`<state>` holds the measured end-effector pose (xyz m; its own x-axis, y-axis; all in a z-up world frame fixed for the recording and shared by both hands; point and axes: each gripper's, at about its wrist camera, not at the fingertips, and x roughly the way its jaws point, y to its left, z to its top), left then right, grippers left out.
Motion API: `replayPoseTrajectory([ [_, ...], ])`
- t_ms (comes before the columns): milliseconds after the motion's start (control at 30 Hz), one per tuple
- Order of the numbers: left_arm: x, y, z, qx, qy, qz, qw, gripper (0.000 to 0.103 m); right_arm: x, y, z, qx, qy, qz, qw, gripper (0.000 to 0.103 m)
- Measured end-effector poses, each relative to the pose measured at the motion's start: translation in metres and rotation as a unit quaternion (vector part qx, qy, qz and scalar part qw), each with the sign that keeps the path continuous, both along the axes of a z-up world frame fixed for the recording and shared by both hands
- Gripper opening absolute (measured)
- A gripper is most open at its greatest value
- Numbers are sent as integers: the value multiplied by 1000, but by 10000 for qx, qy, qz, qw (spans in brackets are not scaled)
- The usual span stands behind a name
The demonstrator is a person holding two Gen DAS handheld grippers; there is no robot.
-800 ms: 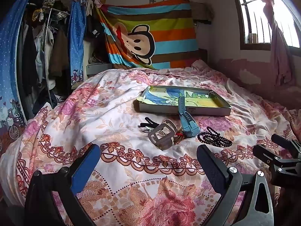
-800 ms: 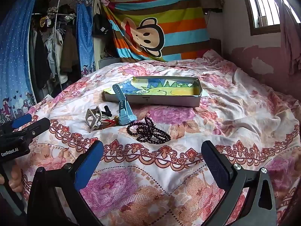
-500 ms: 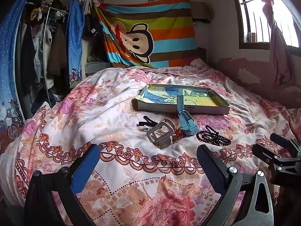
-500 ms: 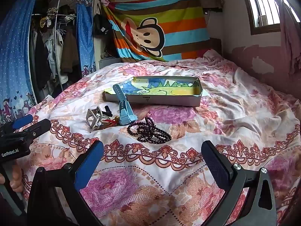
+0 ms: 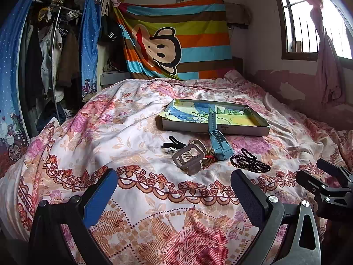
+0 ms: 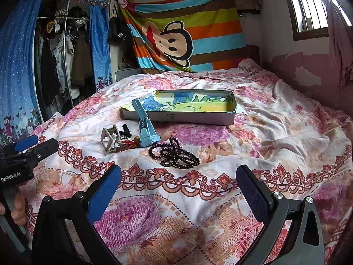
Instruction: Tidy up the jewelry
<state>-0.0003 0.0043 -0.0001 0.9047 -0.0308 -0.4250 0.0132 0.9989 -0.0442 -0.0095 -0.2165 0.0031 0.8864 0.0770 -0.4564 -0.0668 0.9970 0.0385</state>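
Jewelry lies in a loose cluster on the floral bedspread, just in front of a shallow box with a cartoon drawing lining its floor.

Items, from the right wrist view:
- Dark bead strand: coiled in a heap on the spread, nearest the right gripper, apart from the box.
- Blue watch: body on the bedspread, strap leaning up over the box's near-left rim. Partly in at best.
- Pale grey squarish band: standing on edge, left of the watch.
- Small black pieces and a red cord item: tangled between the band and the watch; too small to identify further.

The box interior shows only the drawing and the strap end. Judgement: sorting has hardly begun, with no item fully inside; all pieces remain to be moved.

Tools:
- Right gripper: fingers spread wide, nothing between them, held low over the spread, near side of the beads.
- Left gripper: likewise spread wide and empty, facing the grey band and the beads.

Judgement: the beads are the likely first pick for the right gripper. A loose strand may trail or snag on the spread when lifted.
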Motion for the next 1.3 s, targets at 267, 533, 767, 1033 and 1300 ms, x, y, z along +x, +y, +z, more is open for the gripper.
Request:
replayPoseTrajectory([
  [267, 0, 1, 0, -62, 44, 40, 10000, 103, 1, -3, -4, 26, -2, -14, 10000, 102],
  [533, 1, 1, -1, -74, 70, 49, 9999, 103, 1, -4, -3, 41, -1, -8, 10000, 102],
  [767, 1, 2, -1, -77, 74, 39, 9999, 103, 1, -3, -3, 41, 1, -11, 10000, 102],
  [1033, 1, 2, -1, -77, 76, 43, 9999, 103, 1, -3, -3, 57, 7, 2, 10000, 102],
  [1300, 1, 2, -1, -78, 72, 40, 9999, 103, 3, -5, -4, 132, 58, -29, 9999, 102],
])
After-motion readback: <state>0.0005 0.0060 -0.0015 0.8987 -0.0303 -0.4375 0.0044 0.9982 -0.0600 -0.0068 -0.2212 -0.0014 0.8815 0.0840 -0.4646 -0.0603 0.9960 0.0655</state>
